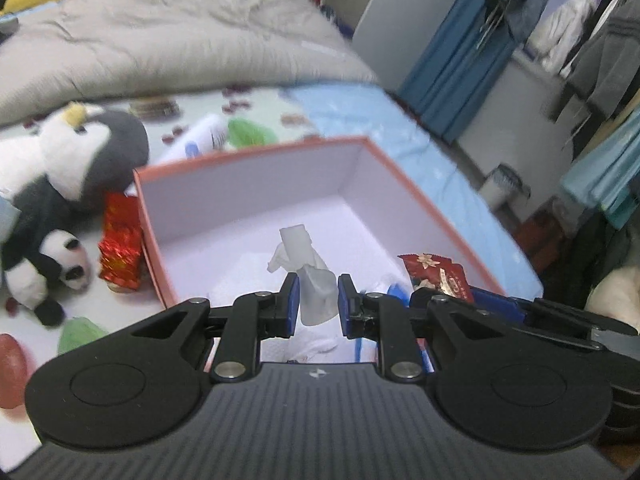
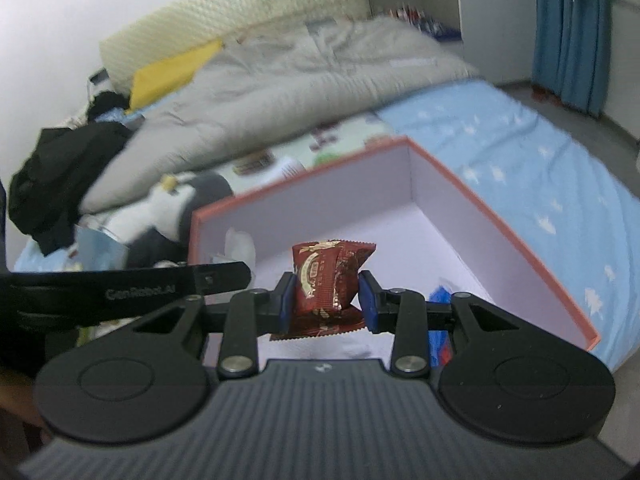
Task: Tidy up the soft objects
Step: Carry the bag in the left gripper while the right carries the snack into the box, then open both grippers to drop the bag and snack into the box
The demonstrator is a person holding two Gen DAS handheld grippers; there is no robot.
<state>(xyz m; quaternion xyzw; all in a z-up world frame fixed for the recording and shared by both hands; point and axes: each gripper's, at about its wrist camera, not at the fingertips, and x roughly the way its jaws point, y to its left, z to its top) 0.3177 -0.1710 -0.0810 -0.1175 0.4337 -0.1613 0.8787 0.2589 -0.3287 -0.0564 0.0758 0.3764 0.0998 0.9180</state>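
An open box [image 1: 256,160] with a salmon rim and pale inside sits on the bed; it also shows in the right wrist view [image 2: 500,216]. My left gripper [image 1: 318,300] is shut on a crumpled white tissue [image 1: 312,276] above the box's near side. My right gripper [image 2: 328,298] is shut on a dark red snack packet [image 2: 328,276] over the box; the packet also shows in the left wrist view [image 1: 438,274]. A penguin plush [image 1: 86,152], a panda plush [image 1: 48,268] and a shiny red packet [image 1: 120,240] lie left of the box.
A grey duvet [image 1: 180,40] is heaped behind the box. A blue starred sheet [image 2: 540,152] covers the bed's right side up to its edge. Black clothes [image 2: 56,184] and a yellow item [image 2: 172,72] lie at the far left. Blue curtains [image 1: 452,52] and hanging clothes stand beyond the bed.
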